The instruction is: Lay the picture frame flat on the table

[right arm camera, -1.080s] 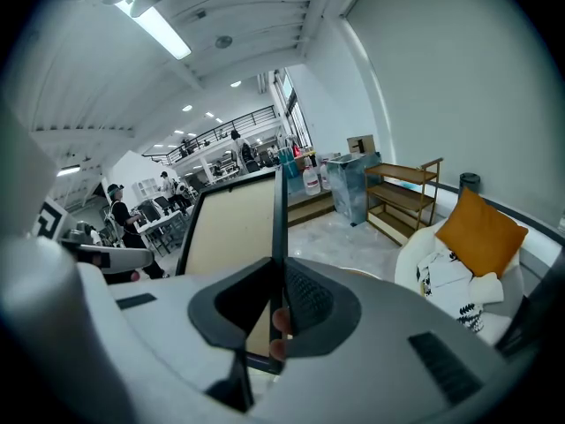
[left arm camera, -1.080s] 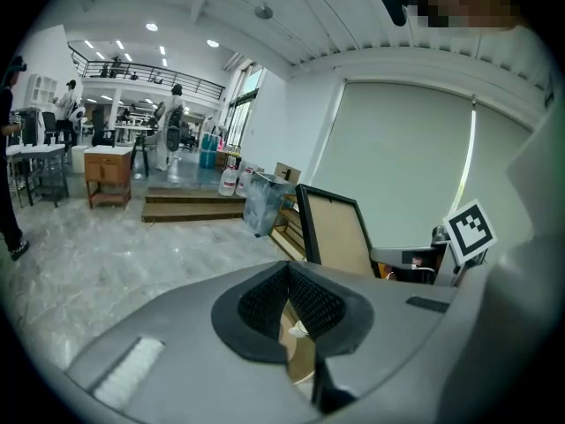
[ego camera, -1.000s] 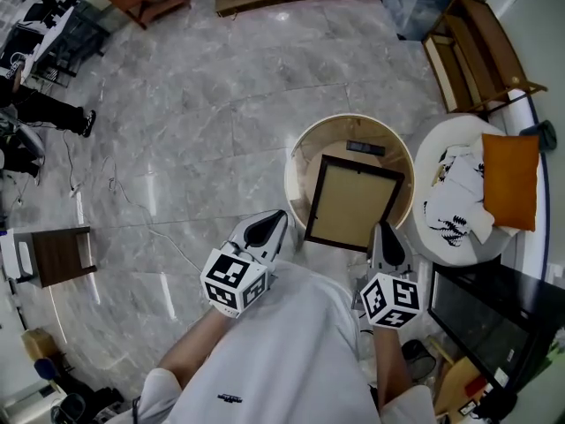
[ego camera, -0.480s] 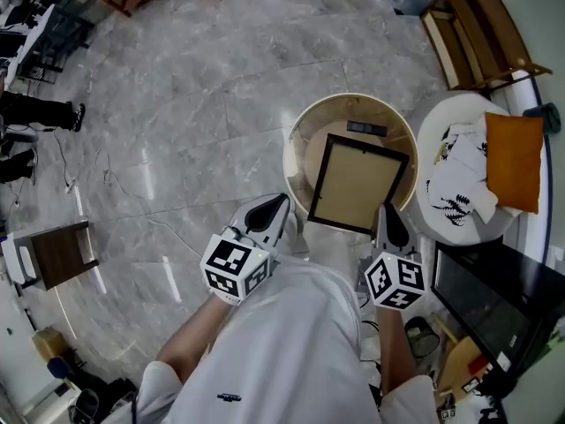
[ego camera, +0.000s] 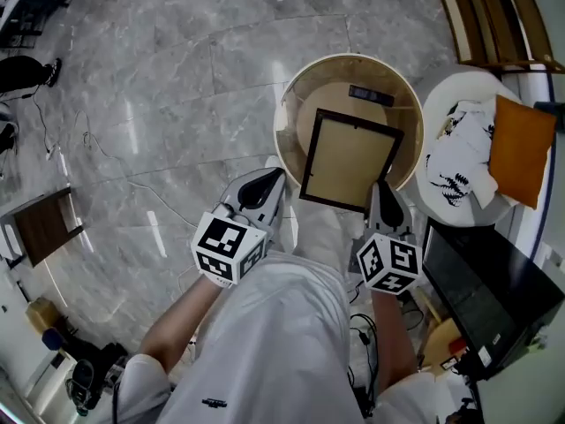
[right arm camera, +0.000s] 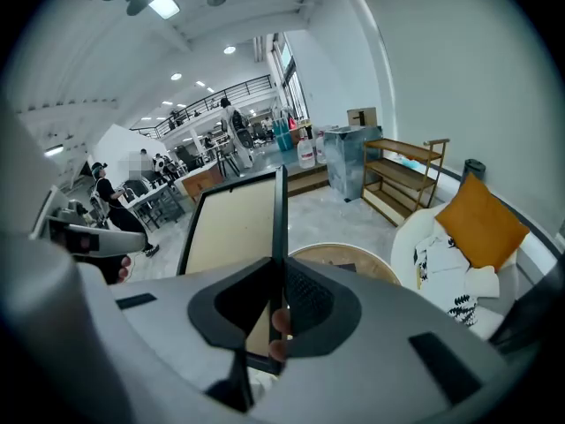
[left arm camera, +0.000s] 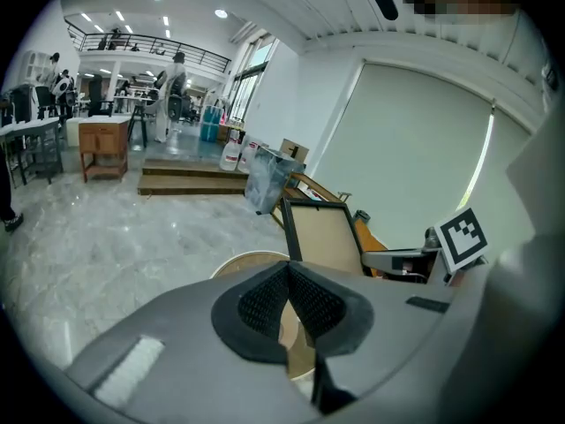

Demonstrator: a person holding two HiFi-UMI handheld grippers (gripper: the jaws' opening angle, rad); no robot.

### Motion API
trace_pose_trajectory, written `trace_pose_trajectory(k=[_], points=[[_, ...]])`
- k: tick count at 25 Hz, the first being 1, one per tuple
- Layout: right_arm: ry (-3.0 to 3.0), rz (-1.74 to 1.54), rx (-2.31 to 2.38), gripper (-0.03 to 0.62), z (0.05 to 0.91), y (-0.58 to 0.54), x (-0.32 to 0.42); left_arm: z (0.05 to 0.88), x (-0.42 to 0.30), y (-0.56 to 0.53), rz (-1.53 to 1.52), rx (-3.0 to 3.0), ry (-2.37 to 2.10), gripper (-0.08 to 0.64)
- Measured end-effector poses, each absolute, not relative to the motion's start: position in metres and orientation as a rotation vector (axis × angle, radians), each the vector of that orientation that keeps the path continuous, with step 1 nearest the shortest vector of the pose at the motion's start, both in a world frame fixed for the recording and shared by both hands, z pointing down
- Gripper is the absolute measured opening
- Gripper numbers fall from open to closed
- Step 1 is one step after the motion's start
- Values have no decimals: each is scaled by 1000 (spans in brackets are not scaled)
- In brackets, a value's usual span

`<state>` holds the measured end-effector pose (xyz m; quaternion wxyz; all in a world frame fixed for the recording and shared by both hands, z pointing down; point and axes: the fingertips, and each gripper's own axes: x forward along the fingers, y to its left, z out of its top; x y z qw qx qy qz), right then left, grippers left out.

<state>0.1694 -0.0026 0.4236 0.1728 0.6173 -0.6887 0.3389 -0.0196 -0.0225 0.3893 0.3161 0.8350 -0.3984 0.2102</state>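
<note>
Gripping frame (ego camera: 349, 162) by its near right edge with right claw (ego camera: 385, 203), jaws clamped on it, frame near upright ahead of claw, over round table (ego camera: 291, 104); left claw (ego camera: 260, 193) jaws pressed together, empty, just left of frame's near corner

1. The left gripper (left arm camera: 289, 276) has its jaws pressed together, with nothing between them.
2. Just past them a black picture frame (left arm camera: 322, 237) stands upright above a round wooden table (left arm camera: 247, 260), tan side showing.
3. The right gripper (left arm camera: 371, 260) meets the frame's right edge.
4. Background: grey marble floor (left arm camera: 106, 228), wooden steps (left arm camera: 185, 177).
</note>
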Motion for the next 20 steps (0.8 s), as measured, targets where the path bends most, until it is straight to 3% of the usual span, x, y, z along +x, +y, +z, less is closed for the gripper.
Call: trace_pose_trajectory(k=[20], points=[[-1876, 1059, 1563, 37, 617, -36, 143, 541, -16, -49, 607, 2068, -1034, 5]])
